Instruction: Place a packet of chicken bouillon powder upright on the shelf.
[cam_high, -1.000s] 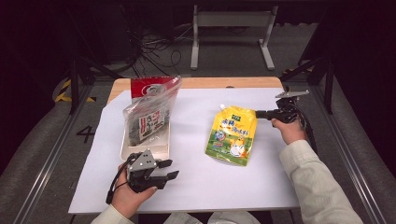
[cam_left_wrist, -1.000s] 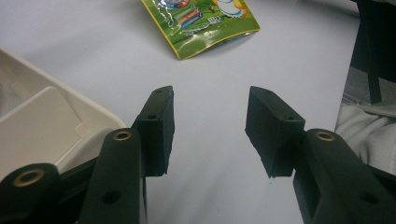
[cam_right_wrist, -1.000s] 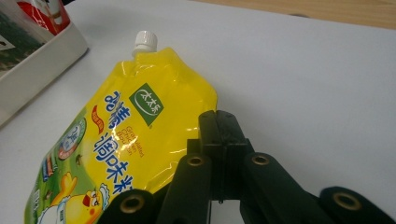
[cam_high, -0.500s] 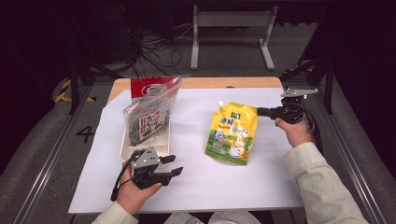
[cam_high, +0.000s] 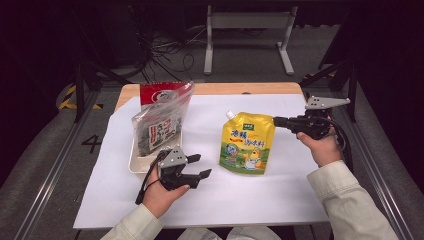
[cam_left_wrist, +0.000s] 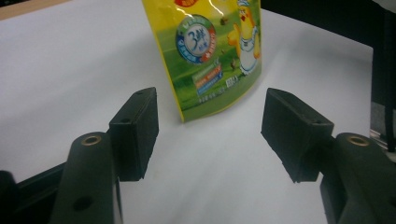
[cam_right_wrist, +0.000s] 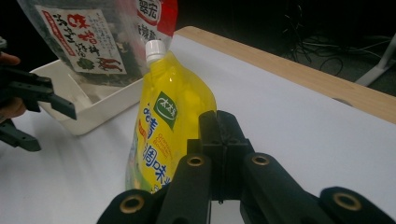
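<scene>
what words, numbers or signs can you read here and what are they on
"3" inside the round blue badge on the yellow spouted stand-up pouch; the characters beside it are too blurred to read.
"4" painted on the grey floor left of the table.
Green logo and large blue characters on the pouch front: too blurred to quote.
Red and black characters on the clear plastic snack bag standing in the white tray: not legible.

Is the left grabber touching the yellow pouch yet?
Apart. In the left gripper view, the left gripper has its fingers spread, and bare white sheet lies between them and the yellow pouch ahead.
</scene>
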